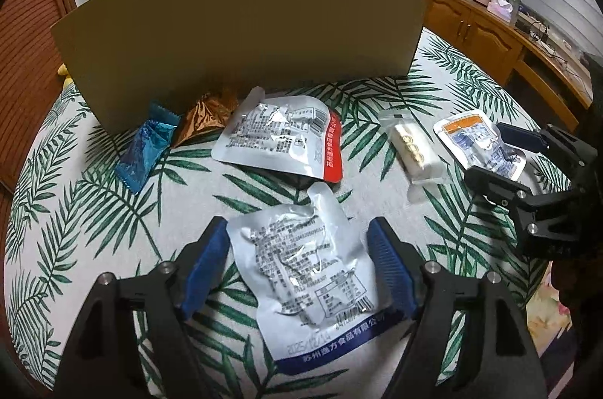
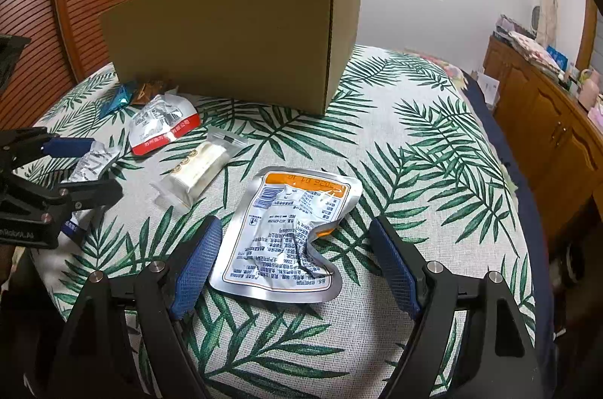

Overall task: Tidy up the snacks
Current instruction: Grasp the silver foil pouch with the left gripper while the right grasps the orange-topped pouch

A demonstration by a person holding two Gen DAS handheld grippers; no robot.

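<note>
left gripper: our jaws apart, blue pouch lying loose between them on the leaf cloth
right gripper: our jaws apart around the orange pouch, not pressing
farther: red pouch, white pack
far: box

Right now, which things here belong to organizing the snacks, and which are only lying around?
Belong to the job:
- silver pouch with blue strip
- silver pouch with red strip
- silver pouch with orange strip
- white snack in clear wrapper
- blue wrapper
- brown wrapper
- cardboard box

Only lying around:
- clutter on the wooden cabinet
- leaf-pattern cloth
</note>
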